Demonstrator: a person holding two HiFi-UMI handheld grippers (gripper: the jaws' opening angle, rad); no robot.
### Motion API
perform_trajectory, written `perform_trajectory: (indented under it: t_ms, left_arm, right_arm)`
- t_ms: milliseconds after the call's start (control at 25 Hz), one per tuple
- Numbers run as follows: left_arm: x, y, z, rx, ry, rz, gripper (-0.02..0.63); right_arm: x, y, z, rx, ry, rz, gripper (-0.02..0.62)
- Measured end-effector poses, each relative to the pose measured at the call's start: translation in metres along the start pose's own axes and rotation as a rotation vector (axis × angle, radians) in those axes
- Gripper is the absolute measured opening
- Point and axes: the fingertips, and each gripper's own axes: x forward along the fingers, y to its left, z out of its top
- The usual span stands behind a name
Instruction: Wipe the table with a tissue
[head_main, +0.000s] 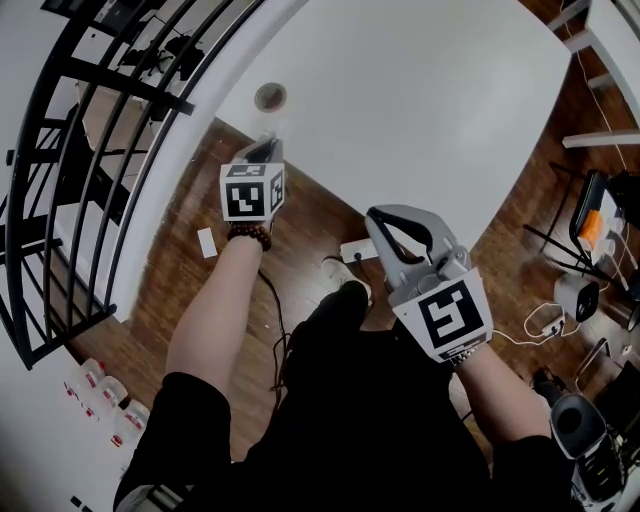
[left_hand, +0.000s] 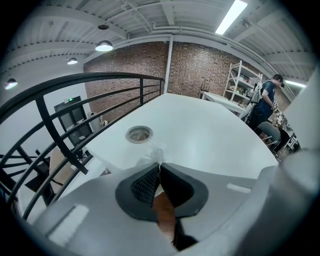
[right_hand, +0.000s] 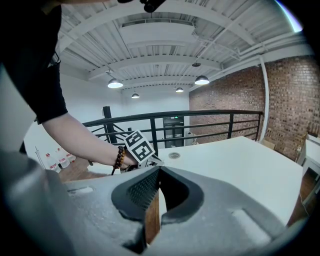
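Note:
The big white table (head_main: 400, 90) fills the upper middle of the head view. My left gripper (head_main: 263, 150) reaches to the table's near edge, shut on a small crumpled white tissue (left_hand: 156, 151) that sticks out past the jaw tips (left_hand: 159, 165), just short of the table top (left_hand: 200, 140). A round cable hole (left_hand: 139, 134) lies in the table a little beyond the tissue. My right gripper (head_main: 383, 222) hangs lower and to the right, over the wooden floor and short of the table, shut with nothing between its jaws (right_hand: 159, 170). It looks toward the left gripper (right_hand: 137, 146).
A black metal railing (head_main: 90, 170) runs along the left of the table. On the wooden floor (head_main: 300, 230) below lie a white power strip (head_main: 358, 250) and cables. Small bottles (head_main: 100, 390) stand at the lower left. A person (left_hand: 265, 100) stands by shelves beyond the table's far end.

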Motion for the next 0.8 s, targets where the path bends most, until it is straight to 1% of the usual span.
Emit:
perform_trajectory:
  t_ms: [160,400,800]
  left_arm:
    - [0.003,-0.007,0.002,0.006,0.009,-0.017,0.021]
    - [0.006,-0.014,0.004,0.011,0.015,-0.018,0.021]
    - [0.008,-0.028,0.007,-0.008,0.032,-0.031,0.021]
  right_arm:
    - [-0.002,-0.002,0.000,-0.001,-0.002,0.000,-0.008]
    - [-0.007,-0.007,0.000,-0.002,-0.004,-0.005,-0.008]
    - [-0.019,-0.015,0.000,0.001,-0.013,-0.007,-0.008]
